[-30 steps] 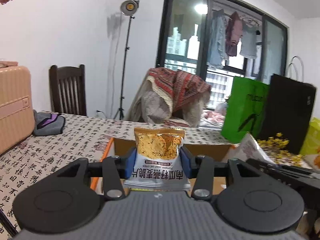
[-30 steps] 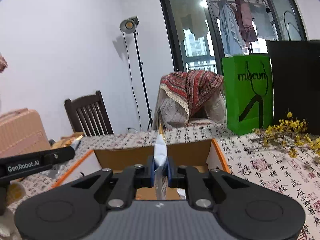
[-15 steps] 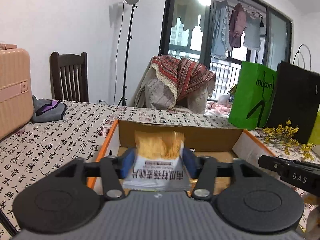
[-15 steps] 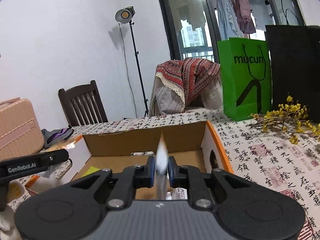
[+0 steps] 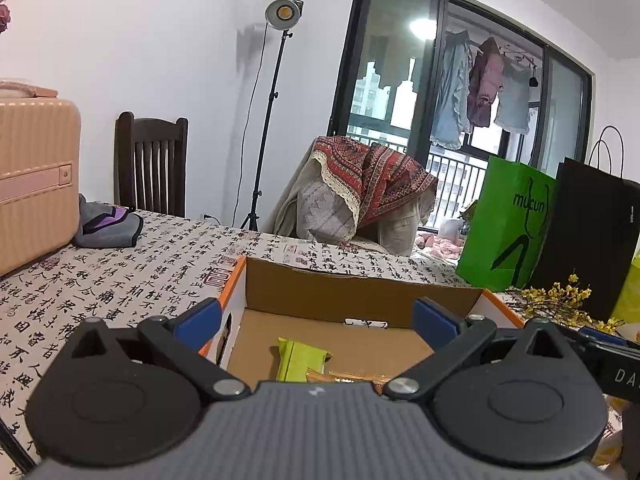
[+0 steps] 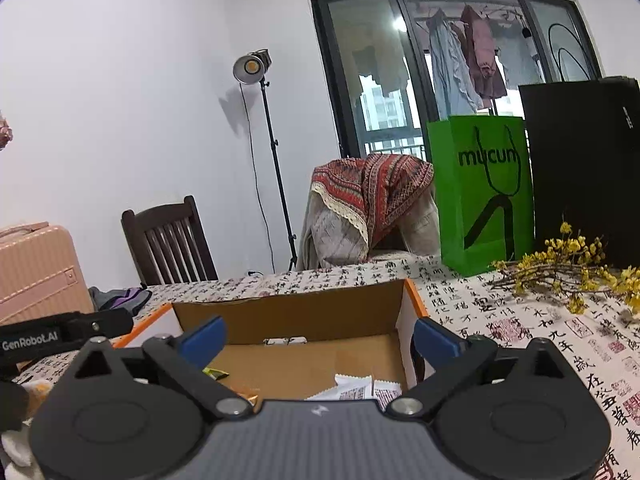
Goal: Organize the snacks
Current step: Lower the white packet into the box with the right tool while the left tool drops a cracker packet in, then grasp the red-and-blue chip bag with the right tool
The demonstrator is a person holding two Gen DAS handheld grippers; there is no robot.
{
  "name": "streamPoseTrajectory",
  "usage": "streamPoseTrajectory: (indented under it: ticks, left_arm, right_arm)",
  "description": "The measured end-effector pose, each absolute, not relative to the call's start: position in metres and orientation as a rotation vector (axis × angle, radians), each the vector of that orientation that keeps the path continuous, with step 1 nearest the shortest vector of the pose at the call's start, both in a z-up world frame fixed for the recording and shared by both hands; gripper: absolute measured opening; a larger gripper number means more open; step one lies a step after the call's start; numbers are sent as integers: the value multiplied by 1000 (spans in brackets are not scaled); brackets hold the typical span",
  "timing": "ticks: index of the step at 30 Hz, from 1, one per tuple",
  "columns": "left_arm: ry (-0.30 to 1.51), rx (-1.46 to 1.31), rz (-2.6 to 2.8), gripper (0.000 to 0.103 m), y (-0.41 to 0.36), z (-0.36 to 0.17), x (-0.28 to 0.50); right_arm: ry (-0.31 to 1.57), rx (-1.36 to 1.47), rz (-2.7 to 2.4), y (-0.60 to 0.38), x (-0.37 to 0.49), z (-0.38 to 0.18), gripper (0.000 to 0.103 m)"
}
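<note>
Since the earlier frames both packets had left the jaws: the left gripper (image 5: 316, 320), which had clamped an orange oat-crisp packet, and the right gripper (image 6: 318, 334), which had pinched a thin white packet edge-on, had just been opening, and their blue pads stood wide apart with nothing between them. Both hung over the open cardboard box (image 5: 360, 292) on the desk (image 5: 120, 280) with its calligraphy-print cloth. Below and behind the left jaws, on the box floor, lay a green snack packet (image 5: 298, 360) and, just beside it, the top edge of the orange packet (image 5: 352, 378), mostly hidden by the gripper body. Only the right view showed the white packets (image 6: 356, 390) lying at the right end of the box, under that gripper's jaws, with a corner of the green one further left. The left view alone showed the box's near left wall. Around stood a green paper bag (image 6: 484, 196), a black bag (image 6: 584, 168), yellow flower sprigs (image 6: 568, 268), a pink suitcase (image 5: 36, 176), a dark wooden chair (image 5: 150, 164) and a lamp stand (image 5: 282, 14).
</note>
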State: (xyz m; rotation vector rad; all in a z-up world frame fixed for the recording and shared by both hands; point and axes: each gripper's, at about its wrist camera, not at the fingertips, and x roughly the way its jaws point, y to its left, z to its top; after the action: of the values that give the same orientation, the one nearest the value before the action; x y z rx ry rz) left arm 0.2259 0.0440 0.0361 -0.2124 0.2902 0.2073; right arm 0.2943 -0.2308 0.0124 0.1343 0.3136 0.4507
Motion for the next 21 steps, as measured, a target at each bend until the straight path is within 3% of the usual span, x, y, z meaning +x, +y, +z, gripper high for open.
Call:
streamPoseTrajectory:
  ticks: [21]
  left_arm:
    - [311,-194,145,103,48,62,152]
  right_arm:
    - [338,65,436,-266,219,38,103]
